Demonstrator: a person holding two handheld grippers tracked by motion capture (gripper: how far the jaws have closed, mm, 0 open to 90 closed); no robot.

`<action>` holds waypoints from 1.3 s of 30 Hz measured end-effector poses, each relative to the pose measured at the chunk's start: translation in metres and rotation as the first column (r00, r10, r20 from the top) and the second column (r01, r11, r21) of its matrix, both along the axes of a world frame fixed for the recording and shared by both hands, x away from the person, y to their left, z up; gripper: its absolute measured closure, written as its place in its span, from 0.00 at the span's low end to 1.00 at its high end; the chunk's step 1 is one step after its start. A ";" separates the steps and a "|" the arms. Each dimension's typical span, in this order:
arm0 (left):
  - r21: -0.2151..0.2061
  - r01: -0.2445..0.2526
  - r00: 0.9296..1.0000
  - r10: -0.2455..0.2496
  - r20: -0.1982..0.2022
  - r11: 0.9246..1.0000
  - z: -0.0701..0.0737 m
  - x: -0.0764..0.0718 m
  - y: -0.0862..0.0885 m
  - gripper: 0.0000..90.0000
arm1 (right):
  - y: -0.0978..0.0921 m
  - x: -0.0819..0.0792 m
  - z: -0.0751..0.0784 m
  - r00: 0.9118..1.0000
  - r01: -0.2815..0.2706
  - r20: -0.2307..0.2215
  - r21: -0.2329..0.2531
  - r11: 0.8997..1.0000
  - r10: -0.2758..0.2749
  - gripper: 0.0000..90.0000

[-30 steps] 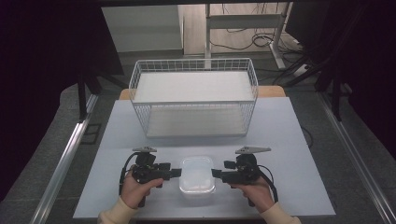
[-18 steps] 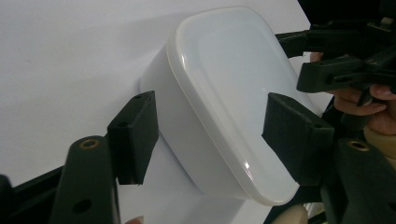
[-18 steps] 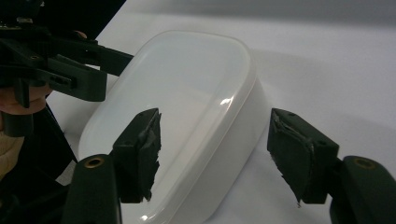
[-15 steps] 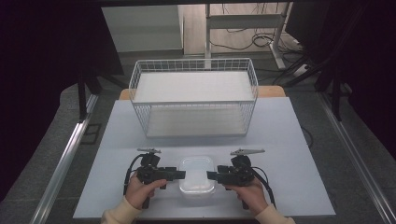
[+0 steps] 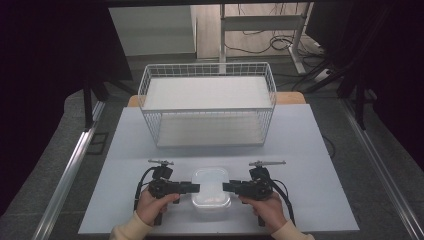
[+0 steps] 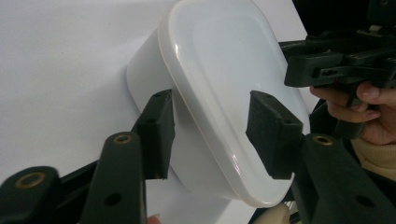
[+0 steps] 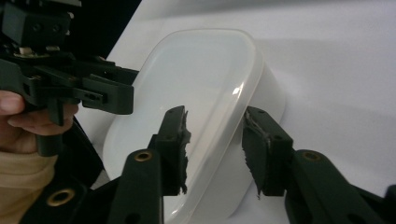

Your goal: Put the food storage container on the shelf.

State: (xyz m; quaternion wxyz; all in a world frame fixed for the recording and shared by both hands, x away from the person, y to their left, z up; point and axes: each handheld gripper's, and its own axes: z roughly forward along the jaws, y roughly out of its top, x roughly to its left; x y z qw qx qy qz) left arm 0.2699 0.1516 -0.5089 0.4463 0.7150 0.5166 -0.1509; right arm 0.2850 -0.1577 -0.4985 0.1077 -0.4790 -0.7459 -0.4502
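Container: white lidded plastic container (image 5: 211, 187), lying flat on the white table (image 5: 310, 150) near its front edge, between the 2 grippers, lid on.
Left gripper: left gripper (image 5: 195, 187) at the container's left side, held in a hand; jaws parted, straddling the lid rim (image 6: 212, 135), 1 jaw over the lid, 1 beside the wall; contact not clear.
Right gripper: right gripper (image 5: 226, 187) at the container's right side; jaws parted, set astride the rim (image 7: 215, 140) likewise, not clamped.
Basket: white wire basket (image 5: 150, 100), standing farther back on the table, well apart from the container.
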 end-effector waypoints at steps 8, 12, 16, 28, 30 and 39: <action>-0.028 -0.018 1.000 0.019 0.009 0.999 0.004 -0.004 0.005 0.71 | -0.006 -0.006 0.002 0.999 0.024 -0.031 0.048 0.999 -0.022 0.76; -0.041 -0.028 0.999 0.028 0.015 0.999 0.006 -0.005 0.008 0.76 | -0.008 -0.008 0.003 0.999 0.026 -0.043 0.064 0.998 -0.023 0.78; -0.044 -0.031 0.999 0.032 0.027 0.999 0.008 -0.007 0.009 0.79 | -0.010 -0.009 0.004 0.998 0.020 -0.053 0.088 0.996 -0.016 0.81; -0.054 -0.029 0.997 0.033 0.074 0.998 0.013 -0.012 0.014 0.83 | -0.011 -0.015 0.008 0.999 0.032 -0.040 0.128 0.991 -0.027 0.87; -0.058 -0.028 0.996 0.033 0.081 0.998 0.014 -0.012 0.015 0.84 | -0.012 -0.015 0.009 0.999 0.031 -0.037 0.131 0.991 -0.027 0.88; -0.052 -0.030 0.994 0.035 0.105 0.998 0.017 -0.014 0.015 0.87 | -0.012 -0.016 0.011 1.000 0.027 -0.019 0.131 0.991 -0.024 0.90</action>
